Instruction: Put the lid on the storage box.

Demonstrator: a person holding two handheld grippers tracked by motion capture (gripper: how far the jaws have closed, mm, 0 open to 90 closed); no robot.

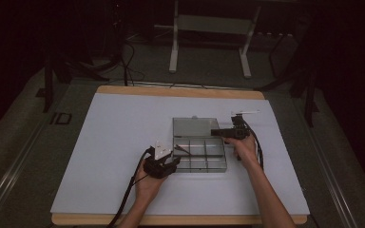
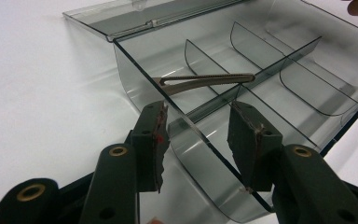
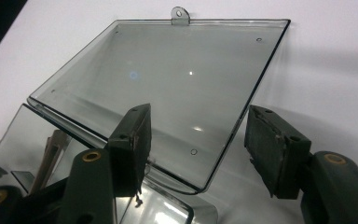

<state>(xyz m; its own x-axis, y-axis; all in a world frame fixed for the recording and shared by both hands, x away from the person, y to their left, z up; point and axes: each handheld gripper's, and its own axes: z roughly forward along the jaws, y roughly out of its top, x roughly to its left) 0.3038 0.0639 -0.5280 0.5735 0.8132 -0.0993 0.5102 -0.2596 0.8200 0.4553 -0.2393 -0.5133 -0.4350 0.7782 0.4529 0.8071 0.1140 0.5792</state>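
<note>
Clear compartment box [image 1: 199, 152] at frame centre in the high view, lid [image 3: 168, 84] laid flat open behind it. Tweezers [image 2: 205, 82] inside a left compartment, long axis across the frame, just above the left gripper [image 2: 198, 140]. Jaws spread, straddling the box's near wall, not pinching. Right gripper [image 3: 193, 149] also spread, over the lid's corner. Left hand nearer the tweezers.

The box [image 2: 270, 60] ahead of the left gripper [image 2: 198, 135] is smoke-grey and see-through, as are its dividers [image 2: 200, 60]. Its lid [image 3: 168, 79], ahead of the right gripper [image 3: 196, 140], shows the same grey tint. The clip [image 2: 205, 81] beyond the left gripper is dull bronze. Both grippers are black with brass-coloured rivets [image 2: 118, 150]. The bench [image 1: 123, 123] is white with a light wood edge.
</note>
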